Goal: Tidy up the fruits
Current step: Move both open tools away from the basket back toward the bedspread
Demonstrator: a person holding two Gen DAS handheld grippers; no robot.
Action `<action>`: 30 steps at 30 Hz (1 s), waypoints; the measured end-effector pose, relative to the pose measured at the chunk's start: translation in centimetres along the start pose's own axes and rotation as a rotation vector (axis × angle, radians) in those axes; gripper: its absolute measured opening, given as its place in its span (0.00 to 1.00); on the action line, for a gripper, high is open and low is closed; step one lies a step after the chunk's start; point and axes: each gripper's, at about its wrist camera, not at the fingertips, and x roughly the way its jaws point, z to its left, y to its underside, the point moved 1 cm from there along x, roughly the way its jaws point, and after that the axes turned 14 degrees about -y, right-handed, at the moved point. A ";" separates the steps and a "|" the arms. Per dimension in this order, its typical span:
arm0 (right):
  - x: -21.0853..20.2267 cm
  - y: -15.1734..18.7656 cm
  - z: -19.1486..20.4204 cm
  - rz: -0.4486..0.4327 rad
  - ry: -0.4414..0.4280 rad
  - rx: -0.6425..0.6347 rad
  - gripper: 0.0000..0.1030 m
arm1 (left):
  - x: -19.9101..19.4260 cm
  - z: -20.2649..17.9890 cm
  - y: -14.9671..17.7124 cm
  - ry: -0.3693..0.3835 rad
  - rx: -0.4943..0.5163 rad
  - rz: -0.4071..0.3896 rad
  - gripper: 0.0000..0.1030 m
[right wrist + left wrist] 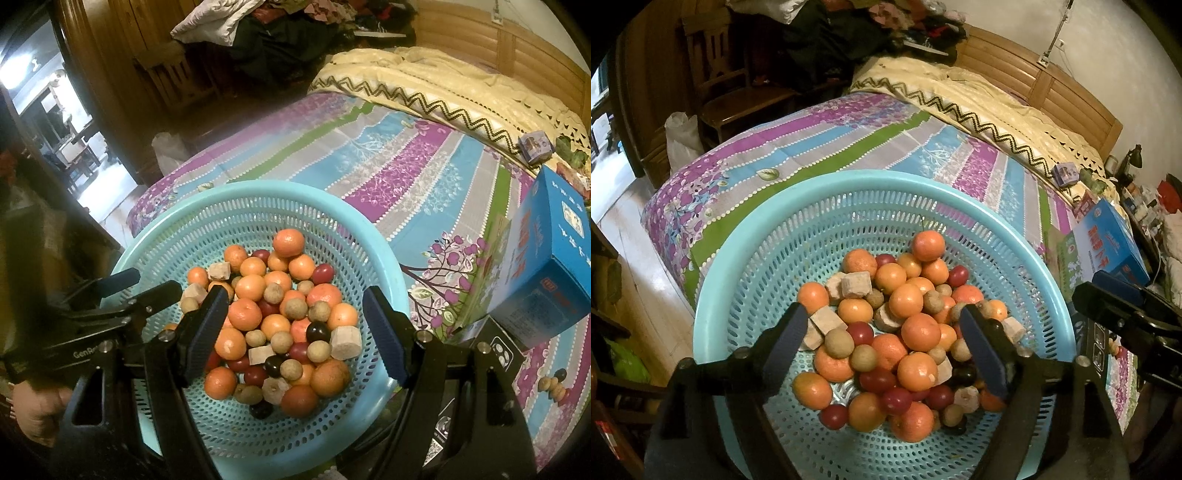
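Orange mandarins (921,331), red and brown fruits sit heaped in the basket (768,236). Above it, my left gripper (882,325) and right gripper (295,306) gape, grasping nothing.

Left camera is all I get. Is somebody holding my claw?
Observer: Yes. The right camera shows a hand under the left claw, beside the basket.
Operator: Is the other claw grabbing something?
Observer: No. The right claw hangs open above the fruit, pinching nothing.
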 end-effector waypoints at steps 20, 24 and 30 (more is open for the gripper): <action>-3.3 0.6 -0.2 -0.094 0.095 -0.028 0.74 | -2.3 -1.0 -0.3 0.004 -0.014 -0.068 0.84; -4.3 1.2 -0.7 -0.122 0.122 -0.013 0.74 | -3.0 -2.1 -0.1 0.024 0.001 -0.078 0.84; -6.9 2.6 -1.6 -0.179 0.175 0.007 0.75 | -4.4 -4.4 0.8 0.067 0.013 -0.106 0.84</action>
